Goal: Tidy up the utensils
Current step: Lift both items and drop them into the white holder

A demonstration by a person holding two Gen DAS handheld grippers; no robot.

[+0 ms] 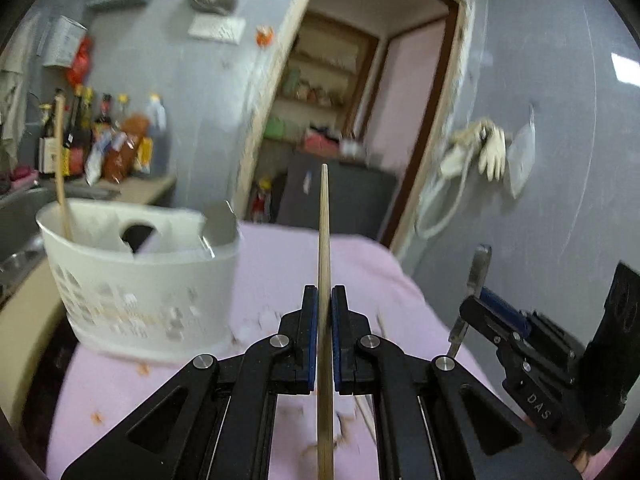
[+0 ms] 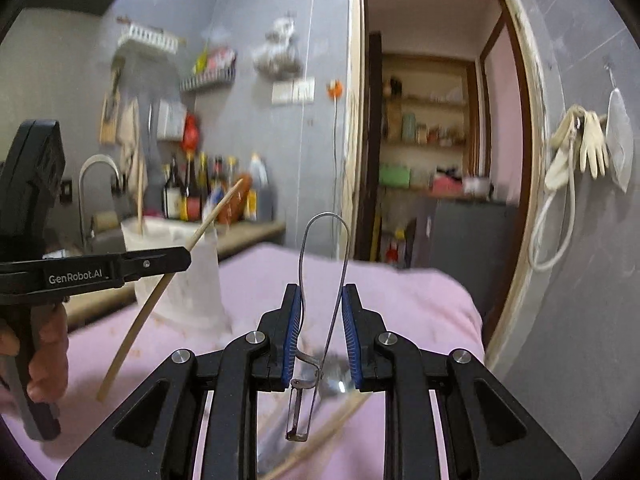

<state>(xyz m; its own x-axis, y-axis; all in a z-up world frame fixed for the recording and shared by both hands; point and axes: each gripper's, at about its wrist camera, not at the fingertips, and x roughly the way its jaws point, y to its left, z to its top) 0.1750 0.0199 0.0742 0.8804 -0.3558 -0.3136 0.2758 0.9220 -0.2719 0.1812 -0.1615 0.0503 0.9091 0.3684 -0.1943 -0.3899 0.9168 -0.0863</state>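
Note:
My left gripper [image 1: 324, 292] is shut on a wooden chopstick [image 1: 325, 240] that points up and forward above the pink cloth. It also shows in the right wrist view [image 2: 188, 258], holding the chopstick [image 2: 156, 300] aslant. My right gripper [image 2: 322, 300] is shut on a metal wire-handled peeler [image 2: 320, 280], its loop up and its blade hanging down. In the left wrist view the right gripper [image 1: 476, 304] holds the peeler [image 1: 476, 276] at the right. A white perforated utensil basket [image 1: 148, 280] stands at the left with one chopstick [image 1: 60, 168] upright in it.
A pink cloth [image 1: 340, 256] covers the table. Another chopstick [image 2: 320, 436] and a spoon lie on it under my right gripper. A sink [image 1: 20, 216] and bottles [image 1: 84, 140] stand at the left. A doorway [image 2: 440, 120] and a grey wall are behind.

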